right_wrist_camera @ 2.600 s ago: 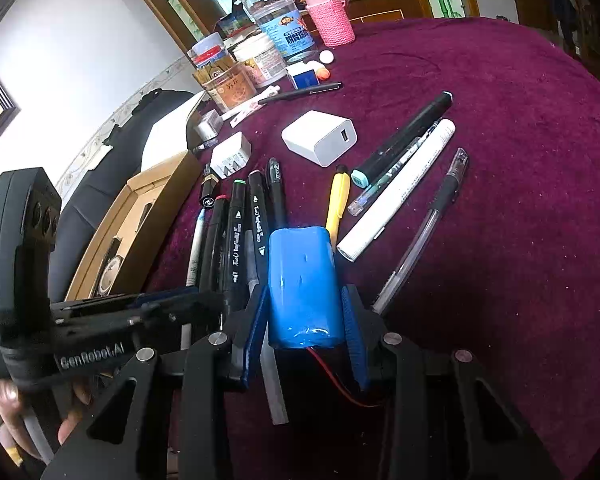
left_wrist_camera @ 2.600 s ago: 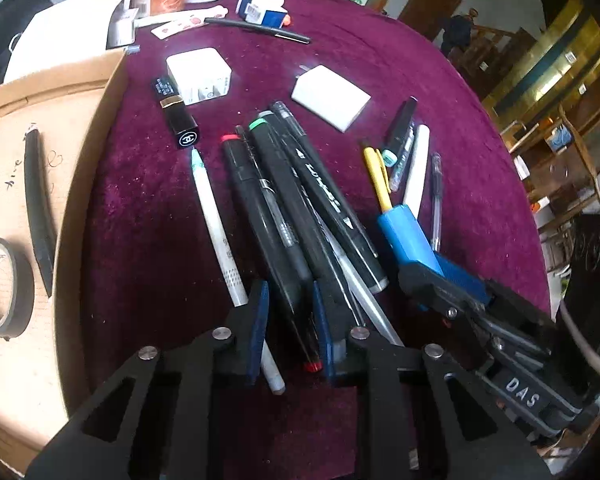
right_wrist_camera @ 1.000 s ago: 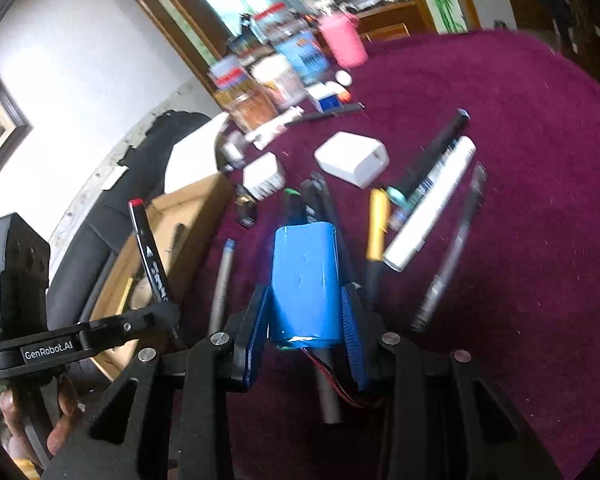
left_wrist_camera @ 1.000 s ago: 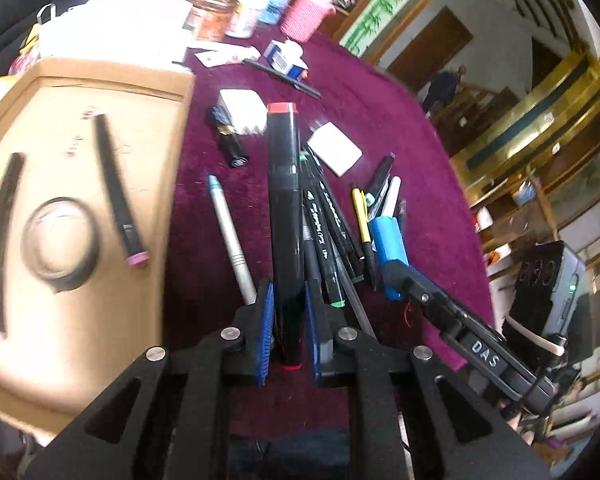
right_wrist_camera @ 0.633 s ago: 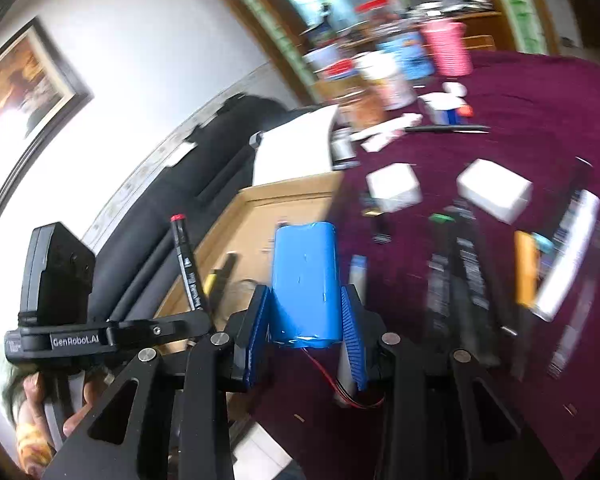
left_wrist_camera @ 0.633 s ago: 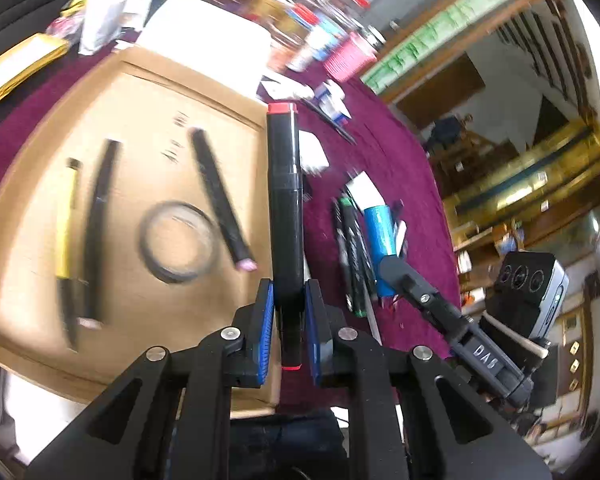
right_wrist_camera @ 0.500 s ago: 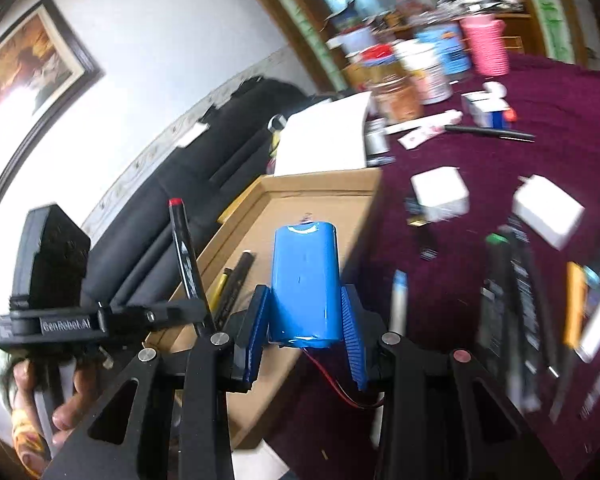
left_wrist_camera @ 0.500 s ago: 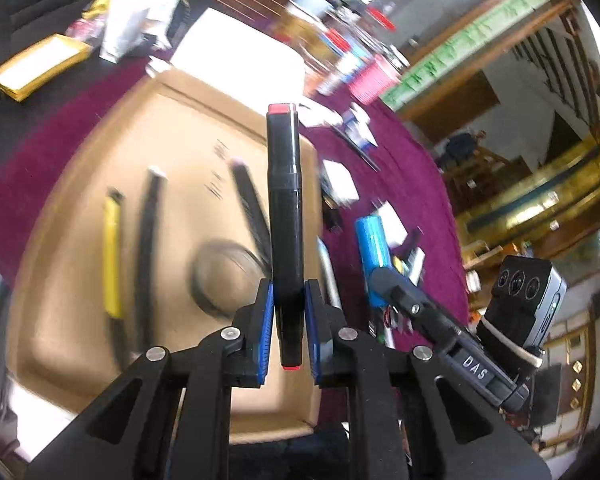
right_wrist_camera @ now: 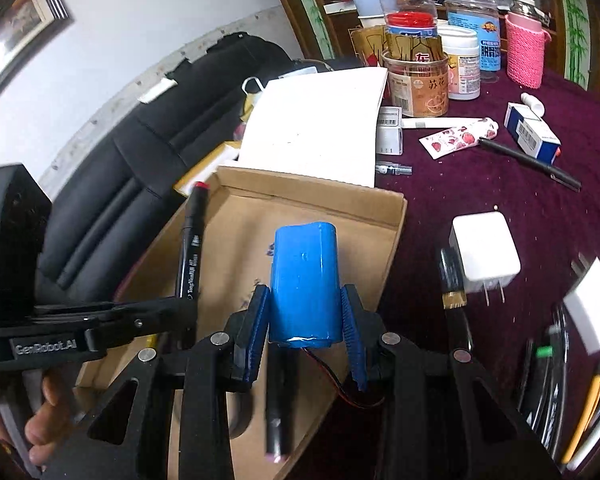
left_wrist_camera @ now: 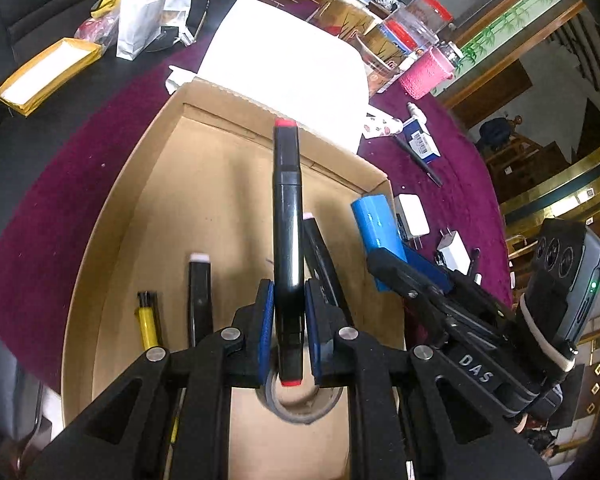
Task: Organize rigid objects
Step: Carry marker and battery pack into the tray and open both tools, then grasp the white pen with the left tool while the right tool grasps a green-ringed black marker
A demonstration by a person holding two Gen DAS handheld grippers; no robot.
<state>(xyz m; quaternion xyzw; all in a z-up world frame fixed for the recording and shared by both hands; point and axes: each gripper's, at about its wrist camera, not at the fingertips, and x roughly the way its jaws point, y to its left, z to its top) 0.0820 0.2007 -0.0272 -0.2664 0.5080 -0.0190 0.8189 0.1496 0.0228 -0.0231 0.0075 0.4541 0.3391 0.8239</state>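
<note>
My left gripper (left_wrist_camera: 287, 322) is shut on a black marker with red ends (left_wrist_camera: 286, 216), held above the shallow cardboard box (left_wrist_camera: 148, 184). In the right wrist view the same marker (right_wrist_camera: 191, 248) sticks up from the left gripper (right_wrist_camera: 182, 312) over the box's left side. My right gripper (right_wrist_camera: 305, 334) is shut on a blue battery pack (right_wrist_camera: 304, 280) with a red wire, above the cardboard box (right_wrist_camera: 380, 240) near its right wall. The pack (left_wrist_camera: 376, 232) also shows in the left wrist view, right of the marker.
In the box lie a tape roll (left_wrist_camera: 300, 410), a yellow pen (left_wrist_camera: 148, 322) and black markers (left_wrist_camera: 199, 296). White chargers (right_wrist_camera: 485, 256), a lipstick (right_wrist_camera: 454, 300) and several pens lie on the purple cloth (right_wrist_camera: 520, 200). Jars (right_wrist_camera: 416, 76) and a white pad (right_wrist_camera: 320, 128) stand behind.
Both grippers have swung left from the pile of pens to above the cardboard box, each carrying its object. The box now fills the middle of both views.
</note>
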